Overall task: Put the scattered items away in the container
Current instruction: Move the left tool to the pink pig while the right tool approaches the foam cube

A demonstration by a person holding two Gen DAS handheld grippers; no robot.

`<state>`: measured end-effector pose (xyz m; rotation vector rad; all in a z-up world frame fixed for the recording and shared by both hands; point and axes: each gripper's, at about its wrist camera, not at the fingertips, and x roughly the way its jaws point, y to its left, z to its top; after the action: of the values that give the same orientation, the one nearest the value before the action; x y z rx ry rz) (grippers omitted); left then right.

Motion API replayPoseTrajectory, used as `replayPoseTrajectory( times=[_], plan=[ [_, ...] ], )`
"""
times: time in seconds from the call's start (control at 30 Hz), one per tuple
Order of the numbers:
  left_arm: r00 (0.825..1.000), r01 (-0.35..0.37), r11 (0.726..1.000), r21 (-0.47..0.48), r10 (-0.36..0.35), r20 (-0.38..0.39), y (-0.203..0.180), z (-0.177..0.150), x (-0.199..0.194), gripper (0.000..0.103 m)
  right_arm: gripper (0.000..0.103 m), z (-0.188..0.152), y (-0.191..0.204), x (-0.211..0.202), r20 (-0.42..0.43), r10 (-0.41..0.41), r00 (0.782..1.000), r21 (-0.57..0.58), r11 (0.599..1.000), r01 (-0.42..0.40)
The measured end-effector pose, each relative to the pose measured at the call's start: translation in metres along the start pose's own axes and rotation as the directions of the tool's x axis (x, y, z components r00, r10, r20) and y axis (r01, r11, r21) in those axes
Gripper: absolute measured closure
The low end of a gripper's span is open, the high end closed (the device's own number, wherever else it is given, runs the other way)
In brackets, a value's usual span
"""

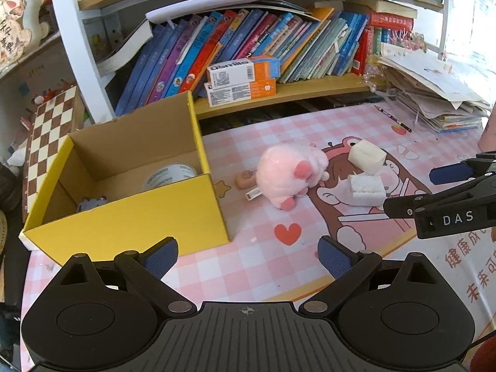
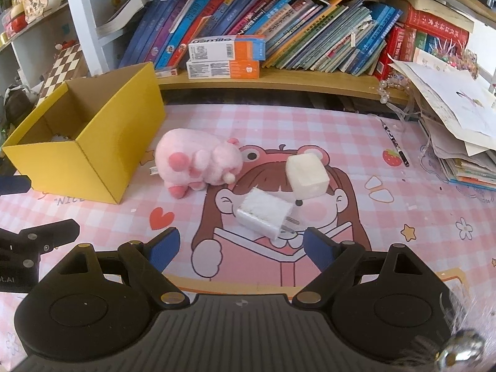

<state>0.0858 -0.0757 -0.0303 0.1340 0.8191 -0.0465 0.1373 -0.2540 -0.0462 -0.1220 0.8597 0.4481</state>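
A yellow cardboard box (image 1: 130, 214) (image 2: 83, 142) stands open on the left of the pink checked mat, with a roll of tape (image 1: 169, 175) and a small grey item (image 1: 91, 203) inside. A pink plush toy (image 1: 291, 172) (image 2: 198, 162) lies just right of the box. Two white power adapters sit further right: a cream cube (image 2: 307, 175) (image 1: 367, 156) and a white plug (image 2: 266, 214) (image 1: 367, 190). A small tan piece (image 1: 245, 179) lies beside the plush. My left gripper (image 1: 248, 257) is open over bare mat by the box corner. My right gripper (image 2: 241, 245) is open, just short of the white plug.
A wooden shelf (image 2: 279, 79) of leaning books and two orange-white cartons (image 2: 226, 57) runs behind the mat. A paper stack (image 2: 458, 130) sits at the right, a pencil (image 2: 395, 142) near it. A chessboard (image 1: 46, 142) leans left of the box.
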Motion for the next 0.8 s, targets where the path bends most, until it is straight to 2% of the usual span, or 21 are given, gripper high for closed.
replayPoseTrajectory(
  times=[0.8],
  plan=[
    [0.999,0.026,0.997,0.073,-0.024,-0.028,-0.031,0.027,0.038,0.005,0.017,0.005,-0.041,0.032,-0.040,-0.005,0.999,0.070,0.998,0.008]
  ],
)
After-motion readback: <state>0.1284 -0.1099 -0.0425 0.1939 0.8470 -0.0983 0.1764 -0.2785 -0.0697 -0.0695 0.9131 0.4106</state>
